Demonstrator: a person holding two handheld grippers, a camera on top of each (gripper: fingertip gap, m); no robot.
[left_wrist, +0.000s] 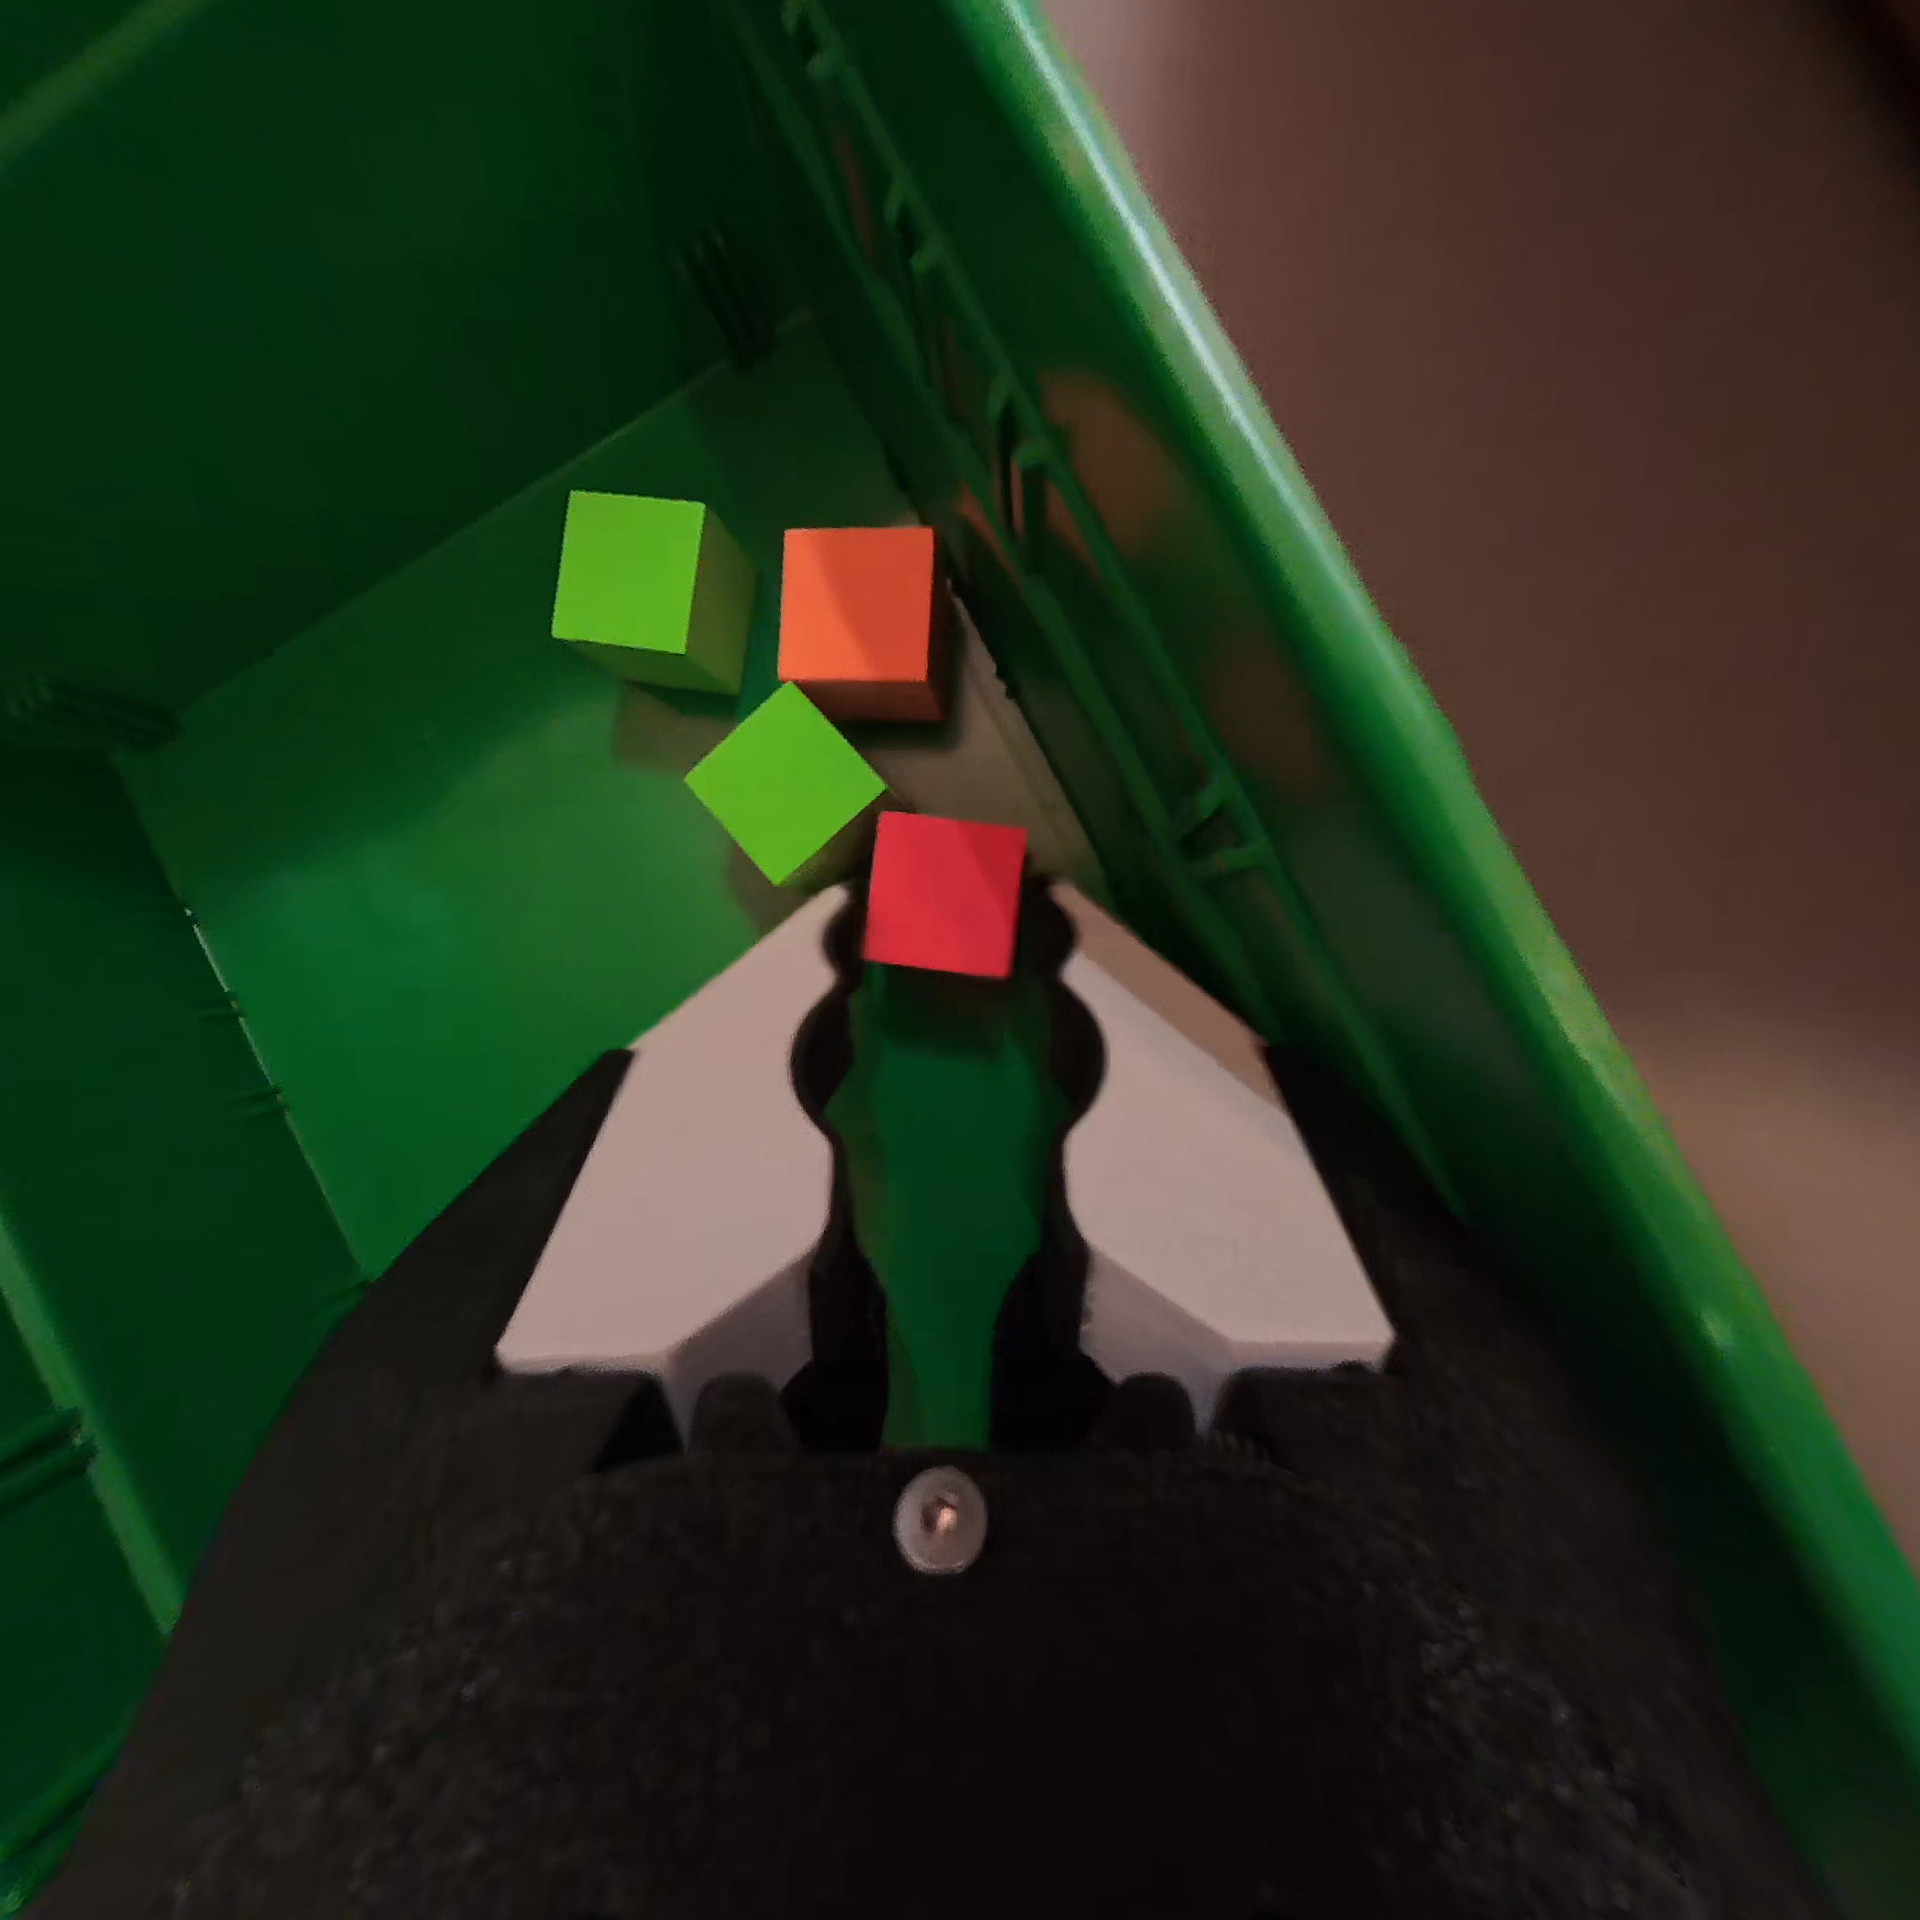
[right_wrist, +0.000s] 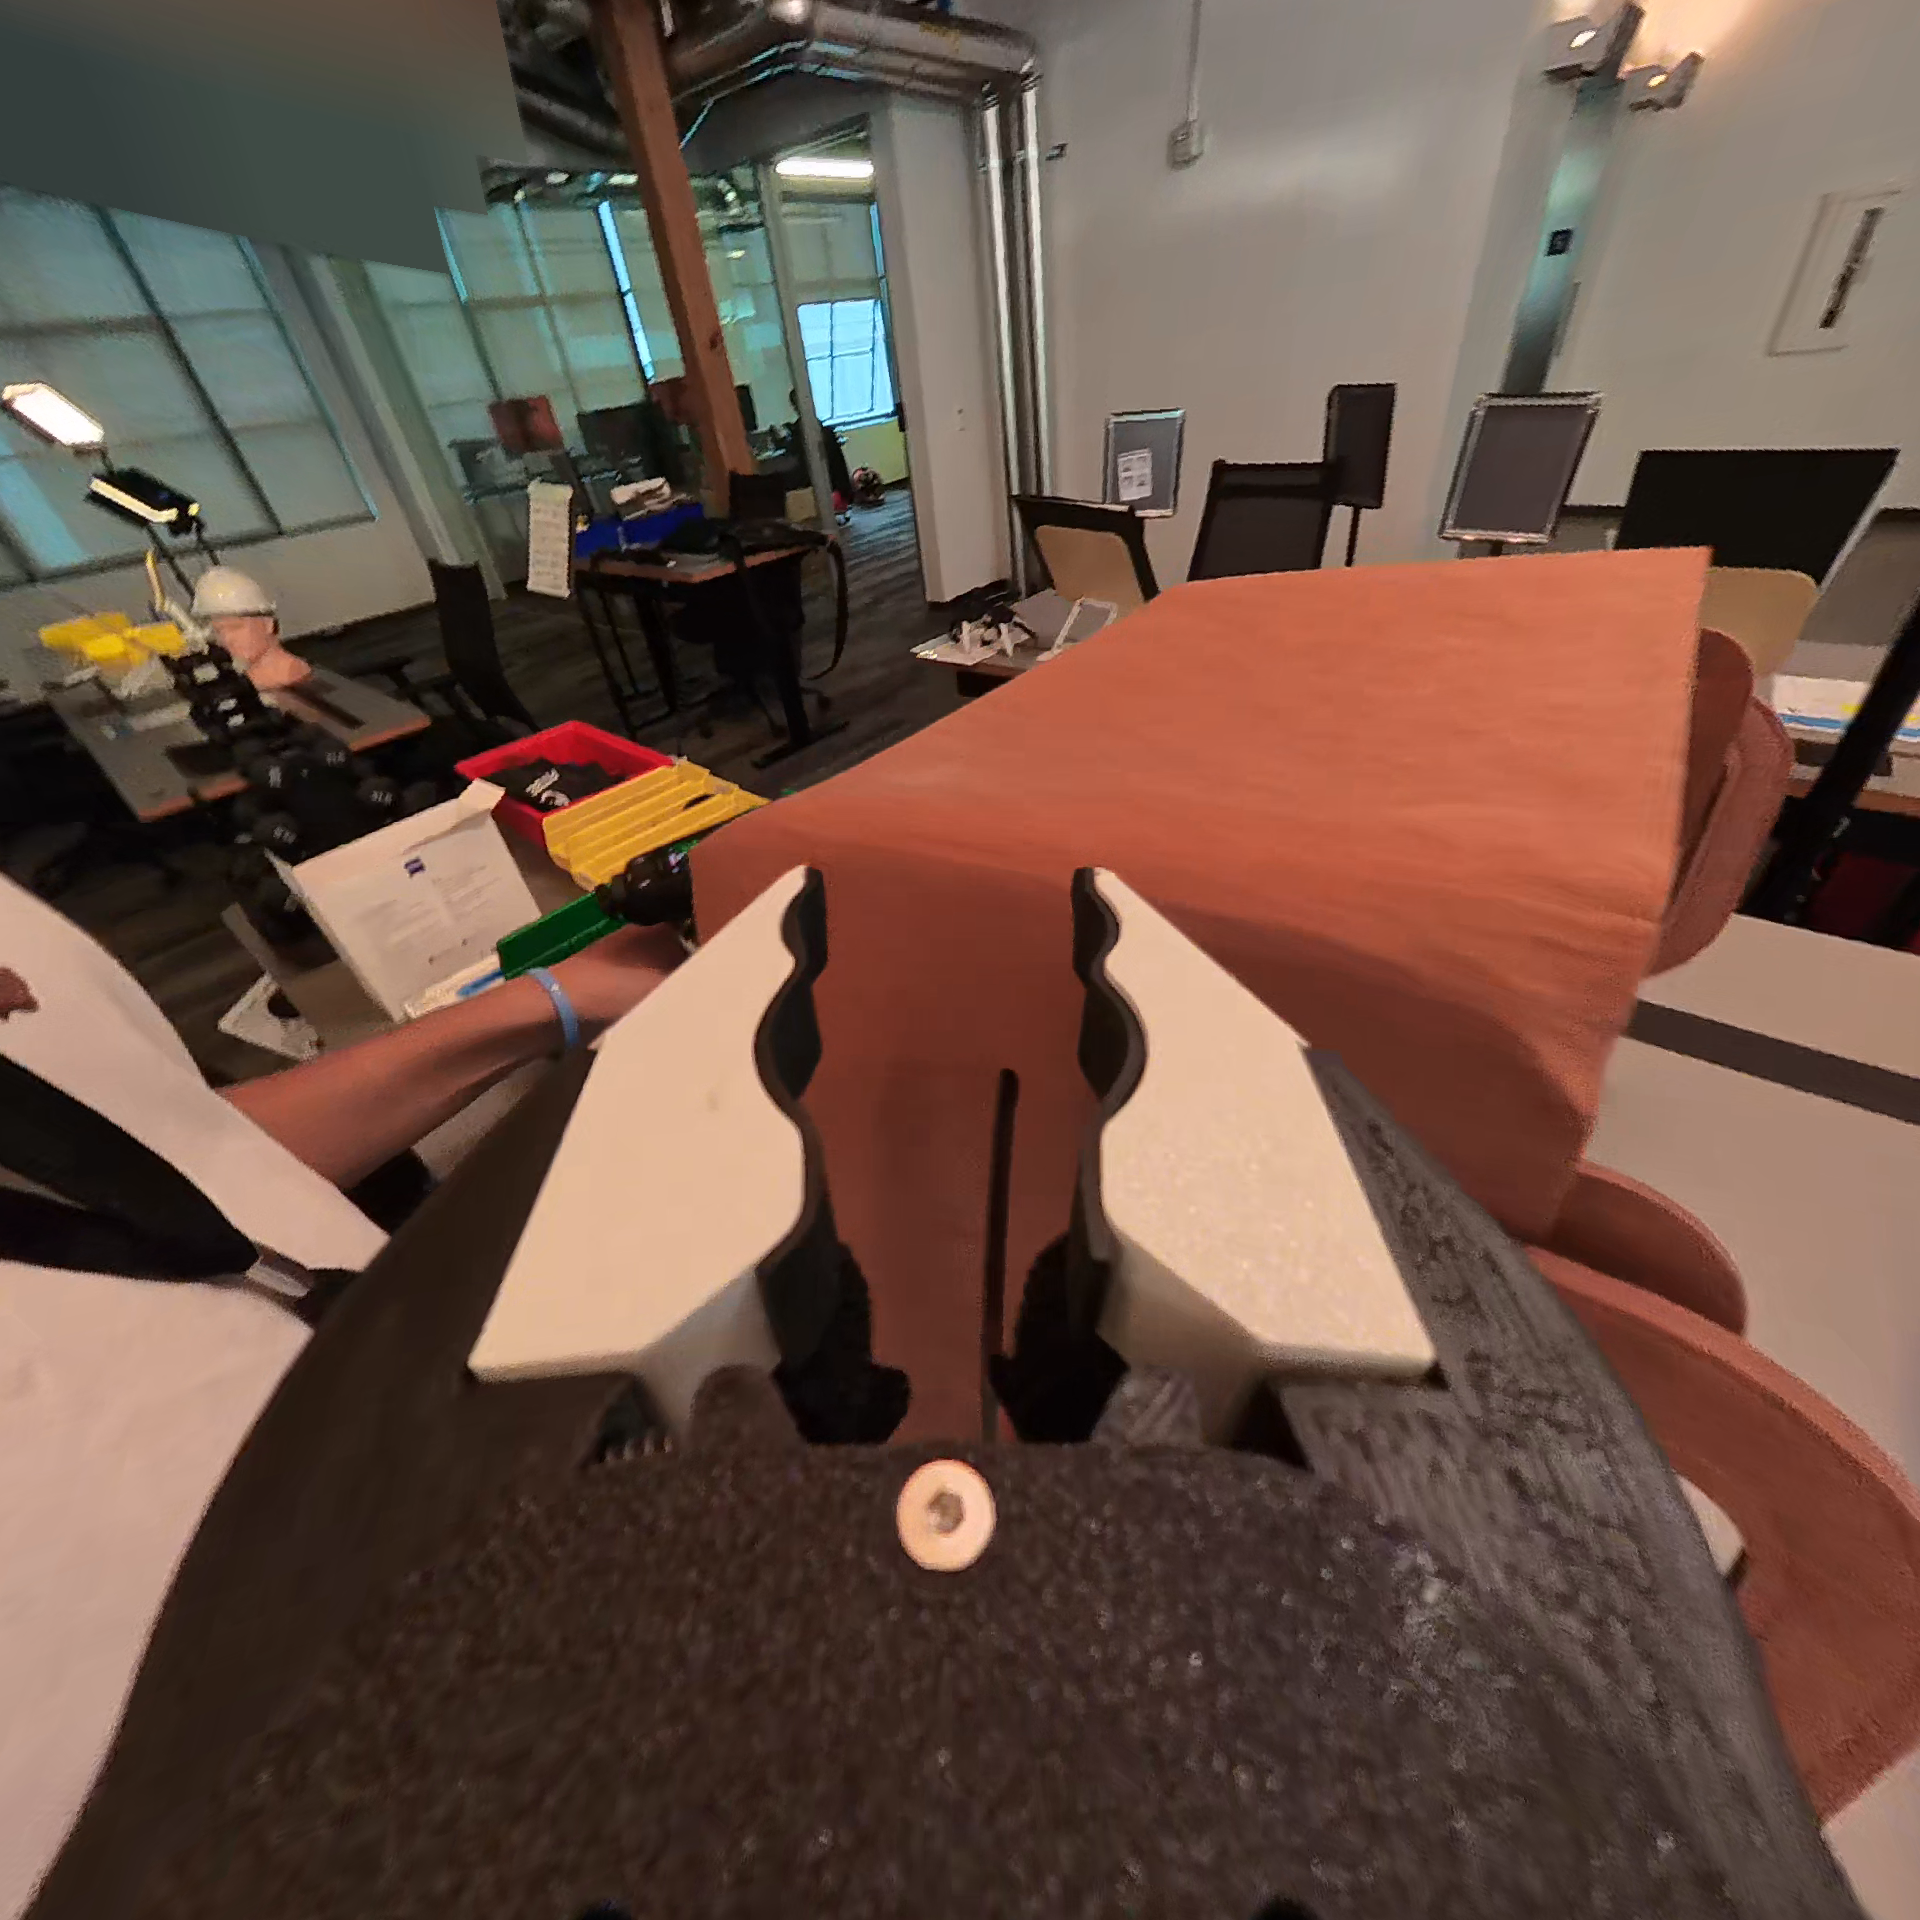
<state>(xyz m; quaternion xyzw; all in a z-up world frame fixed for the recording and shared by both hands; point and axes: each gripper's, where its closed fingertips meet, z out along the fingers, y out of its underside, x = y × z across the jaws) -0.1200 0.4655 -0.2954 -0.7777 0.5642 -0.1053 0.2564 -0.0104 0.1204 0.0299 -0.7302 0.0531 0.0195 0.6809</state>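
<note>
My left gripper (left_wrist: 943, 902) reaches down into a green plastic bin (left_wrist: 1247, 436), its jaws closed on a red cube (left_wrist: 943, 894) held between the fingertips, close to the bin's right wall. Just beyond it on the bin floor lie two light green cubes (left_wrist: 784, 781) (left_wrist: 629, 571) and an orange cube (left_wrist: 857, 608), bunched together. My right gripper (right_wrist: 948, 883) is open and empty, held above a rust-brown cloth (right_wrist: 1299, 779) that covers a table. The green bin (right_wrist: 551, 930) shows at the left in the right wrist view.
A person's forearm with a blue wristband (right_wrist: 566, 1006) reaches toward the bin. Behind it are a white carton (right_wrist: 416, 904), a yellow tray (right_wrist: 644, 810) and a red tray (right_wrist: 566, 769). Desks, chairs and a wooden post (right_wrist: 675, 239) stand farther back.
</note>
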